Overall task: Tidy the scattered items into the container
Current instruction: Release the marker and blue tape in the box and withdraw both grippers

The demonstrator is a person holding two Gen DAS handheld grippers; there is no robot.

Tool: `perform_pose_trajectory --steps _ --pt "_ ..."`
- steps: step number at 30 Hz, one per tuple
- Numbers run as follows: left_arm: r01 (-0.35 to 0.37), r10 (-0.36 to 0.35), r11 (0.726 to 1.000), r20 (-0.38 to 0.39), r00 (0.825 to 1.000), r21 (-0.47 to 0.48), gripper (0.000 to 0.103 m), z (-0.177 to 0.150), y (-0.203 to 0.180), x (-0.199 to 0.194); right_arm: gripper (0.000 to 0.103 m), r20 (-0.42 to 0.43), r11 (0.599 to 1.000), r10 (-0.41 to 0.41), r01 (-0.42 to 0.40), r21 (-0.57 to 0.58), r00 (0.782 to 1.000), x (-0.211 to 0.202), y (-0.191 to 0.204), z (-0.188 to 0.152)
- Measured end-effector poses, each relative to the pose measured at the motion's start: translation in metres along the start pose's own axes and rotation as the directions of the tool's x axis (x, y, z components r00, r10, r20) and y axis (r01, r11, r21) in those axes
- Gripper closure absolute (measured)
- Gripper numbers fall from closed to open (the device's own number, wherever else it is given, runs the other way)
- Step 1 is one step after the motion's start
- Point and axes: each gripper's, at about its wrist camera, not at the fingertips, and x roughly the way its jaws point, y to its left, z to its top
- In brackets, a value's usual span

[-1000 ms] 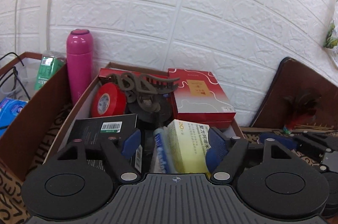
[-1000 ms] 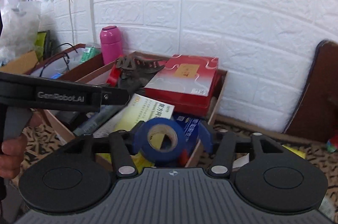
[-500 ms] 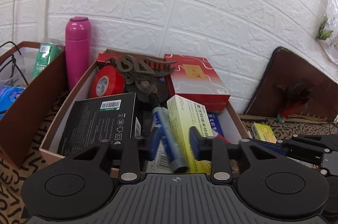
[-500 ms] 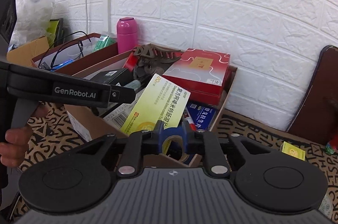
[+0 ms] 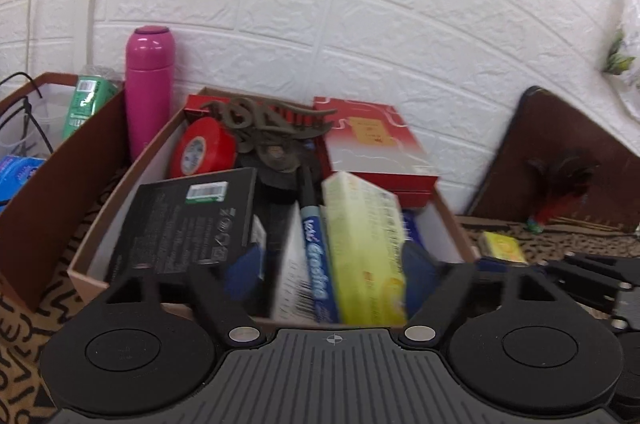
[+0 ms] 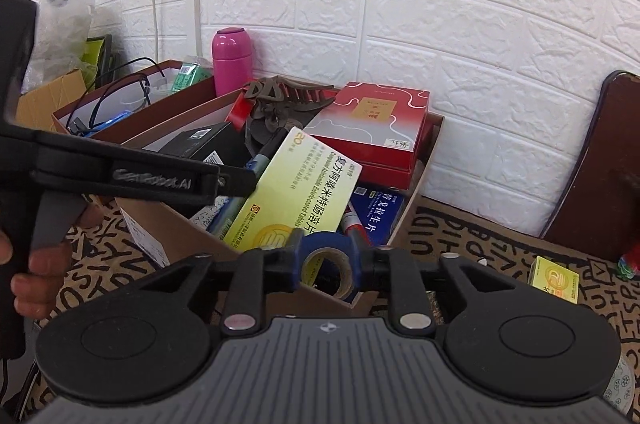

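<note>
Now left tongs (image 5: 334,266) opening wide over cardboard box (image 5: 120,196), yellow carton (image 5: 362,248) and marker (image 5: 314,256) between but untouched; right tongs (image 6: 325,260) opening, blue tape roll (image 6: 326,266) between pads; small yellow box (image 6: 554,278) on worktop; versus 0.5 s ago, both wider.

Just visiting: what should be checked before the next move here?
1. Blue tape roll between the right gripper's opening jaws: ok.
2. Roll above the cardboard box's inside, not its near edge: cannot tell.
3. Left gripper empty, jaws opening: ok.
4. Free landing spot inside it: cannot tell.
5. Everything tidied: not ok, small yellow box lies outside on the table.
</note>
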Motion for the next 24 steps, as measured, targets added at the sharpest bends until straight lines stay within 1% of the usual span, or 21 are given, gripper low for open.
perform_pose_trajectory --steps 1,2,3,4,5,6,9,14,19,21,24 --pt "-0.011 0.011 1.000 0.008 1.000 0.004 0.003 -0.002 -0.005 -0.005 0.053 0.007 1.000 0.002 -0.002 0.001 1.000 -0.003 0.001 0.000" --pt "-0.025 0.024 1.000 0.022 0.999 0.017 0.000 -0.005 -0.010 -0.011 0.043 0.014 1.000 0.005 -0.005 0.002 1.000 -0.006 0.002 -0.001" --pt "-0.039 0.037 0.999 0.042 0.998 0.035 0.000 -0.008 -0.015 -0.018 0.034 0.022 1.000 0.009 -0.009 0.006 1.000 -0.011 0.003 -0.001" --pt "-0.047 0.044 0.997 0.061 0.997 0.055 0.000 -0.011 -0.020 -0.024 0.029 0.031 1.000 0.013 -0.014 0.011 0.999 -0.015 0.003 -0.001" --pt "-0.051 0.045 0.996 0.074 0.996 0.070 0.000 -0.014 -0.025 -0.030 0.021 0.041 1.000 0.016 -0.016 0.014 0.999 -0.021 0.004 -0.002" --pt "-0.051 0.046 0.996 0.086 0.995 0.066 0.000 -0.018 -0.027 -0.036 0.015 0.045 1.000 0.015 -0.016 0.011 0.999 -0.026 0.006 -0.002" --pt "-0.027 0.024 0.999 0.067 0.997 0.044 0.000 -0.029 -0.033 -0.052 0.006 0.064 1.000 0.007 -0.006 -0.012 0.998 -0.041 0.010 -0.011" --pt "0.014 -0.014 1.000 0.022 1.000 0.013 0.000 -0.059 -0.047 -0.069 0.004 0.075 1.000 0.011 -0.010 -0.009 0.997 -0.070 0.016 -0.039" --pt "0.061 -0.062 0.998 -0.037 0.997 -0.008 0.000 -0.092 -0.069 -0.077 0.003 0.060 0.999 0.011 -0.014 0.045 0.998 -0.099 0.014 -0.073" --pt "0.088 -0.089 0.996 -0.057 0.994 -0.020 0.000 -0.105 -0.078 -0.078 0.003 0.052 0.997 0.000 -0.004 0.071 0.999 -0.111 0.011 -0.087" --pt "0.112 -0.113 0.994 -0.088 0.990 -0.014 0.000 -0.121 -0.093 -0.076 0.003 0.040 0.996 -0.033 0.029 0.084 0.999 -0.125 0.006 -0.105"
